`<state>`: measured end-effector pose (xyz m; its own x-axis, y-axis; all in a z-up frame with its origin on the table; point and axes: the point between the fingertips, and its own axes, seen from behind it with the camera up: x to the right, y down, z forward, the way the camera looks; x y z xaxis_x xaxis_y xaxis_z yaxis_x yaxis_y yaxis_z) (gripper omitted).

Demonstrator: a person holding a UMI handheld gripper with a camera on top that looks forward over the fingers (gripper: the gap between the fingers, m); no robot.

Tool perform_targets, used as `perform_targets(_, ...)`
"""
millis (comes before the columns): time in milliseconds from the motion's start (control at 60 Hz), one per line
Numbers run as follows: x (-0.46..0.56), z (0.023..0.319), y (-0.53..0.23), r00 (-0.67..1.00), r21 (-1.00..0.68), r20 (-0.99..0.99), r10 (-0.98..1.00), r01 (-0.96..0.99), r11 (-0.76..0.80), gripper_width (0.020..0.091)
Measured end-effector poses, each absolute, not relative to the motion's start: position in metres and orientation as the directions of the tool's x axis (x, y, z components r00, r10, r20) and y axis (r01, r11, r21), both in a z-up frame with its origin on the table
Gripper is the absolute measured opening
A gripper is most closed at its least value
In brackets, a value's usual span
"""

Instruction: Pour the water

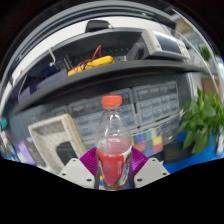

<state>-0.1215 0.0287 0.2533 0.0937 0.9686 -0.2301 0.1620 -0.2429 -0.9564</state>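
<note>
Gripper view: my tongs [115, 172] point forward, and a bottle [114, 142] stands upright between the two fingers. It is clear plastic with an orange-red cap [112, 101] and a reddish band or liquid in its lower half; I cannot tell which. The purple pads [91, 160] sit right against the bottle on either side with no gap that I can see, so I am gripping the bottle around its lower body. The white finger tips [76, 172] show below the pads, left and right of the bottle's base.

Beyond the bottle rises a dark shelf [110, 72] that runs across the scene. On top of it lie yellow tools [90, 64] with some cables, a red thing [97, 25] farther back, and a pale boxy device [165, 44] toward the right. Under the shelf, behind the bottle, stand grey cabinets or panels [150, 100]. To the left of the bottle a cream-coloured box [58, 135] leans at a tilt. To the right a green plant [203, 120] spreads its leaves, and below it a strip of blue worktop [200, 158] shows. Small coloured items sit near the bottle's right side, too small to tell.
</note>
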Motion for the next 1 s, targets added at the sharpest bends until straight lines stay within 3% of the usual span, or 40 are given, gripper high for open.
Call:
perform_targets(117,-0.124,0.225,0.061,0.103,-0.977,-0.096,0.990,0.183,-0.114,0.0398)
perform_targets(583,-0.121,0.104,0.141,0.174,-0.956,0.001,0.985,0.289,-0.050,0.0419)
perform_targets(700,-0.118,0.109,0.142,0.172,-0.969,-0.046,0.984,0.231,-0.085,0.0422)
perform_targets(883,-0.115,0.108,0.141,0.166,-0.966,-0.032,0.986,0.247,-0.073,0.0539)
perform_targets(917,-0.114,0.105,0.140,0.167,-0.963,-0.037,0.985,0.258,-0.080,0.0588)
perform_targets(950,-0.112,0.100,0.138,0.163,-0.955,-0.041,0.986,0.285,-0.087,0.0690)
perform_targets(1000,-0.106,0.092,0.135,0.154,-0.946,-0.037,0.987,0.313,-0.084,0.0728)
